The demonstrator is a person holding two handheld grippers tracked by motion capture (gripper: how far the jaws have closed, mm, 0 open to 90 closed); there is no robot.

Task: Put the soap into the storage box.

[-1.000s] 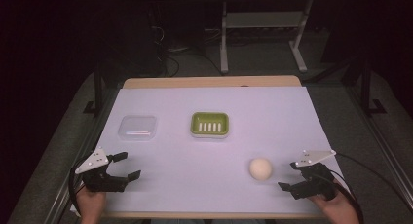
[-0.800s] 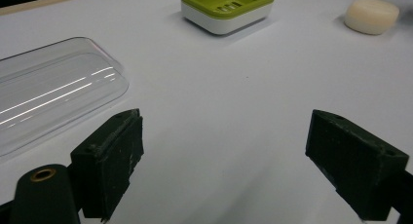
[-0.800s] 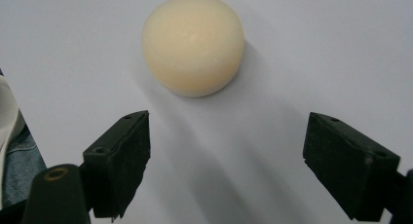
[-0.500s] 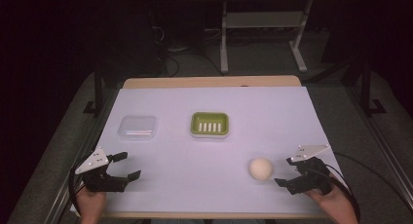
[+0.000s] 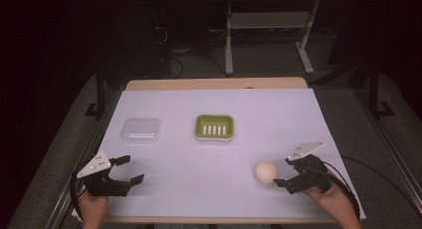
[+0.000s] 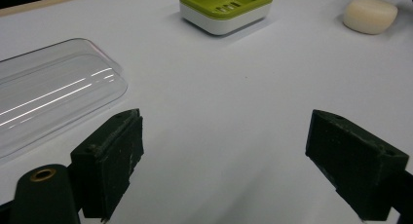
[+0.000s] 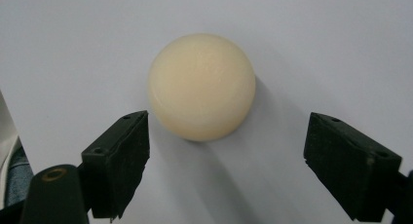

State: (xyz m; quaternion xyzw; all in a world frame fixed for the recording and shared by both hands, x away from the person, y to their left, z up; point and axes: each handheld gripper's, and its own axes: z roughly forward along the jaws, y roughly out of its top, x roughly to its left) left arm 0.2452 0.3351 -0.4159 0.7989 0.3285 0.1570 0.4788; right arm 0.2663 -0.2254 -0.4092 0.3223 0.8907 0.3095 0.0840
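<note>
White table (image 5: pixel 214 154) covering most of the high view. Lower left of frame: left hand-held gripper (image 5: pixel 125 170), jaws spread, pinching nothing. Above it, clear plastic lid (image 5: pixel 141 130); at centre, green soap dish (image 5: pixel 214 127). Lower right: cream soap bar (image 5: pixel 266 172) lying on the table, right hand-held gripper (image 5: pixel 284 171) just beside it, jaws spread wide. Judged barely begun: soap not yet gripped, dish bare, lid off. Right gripper view: soap (image 7: pixel 201 86) close up, slightly beyond the two open jaws, untouched. Left gripper view: lid's glossy curved edge at left, dish upper centre, soap upper right.
</note>
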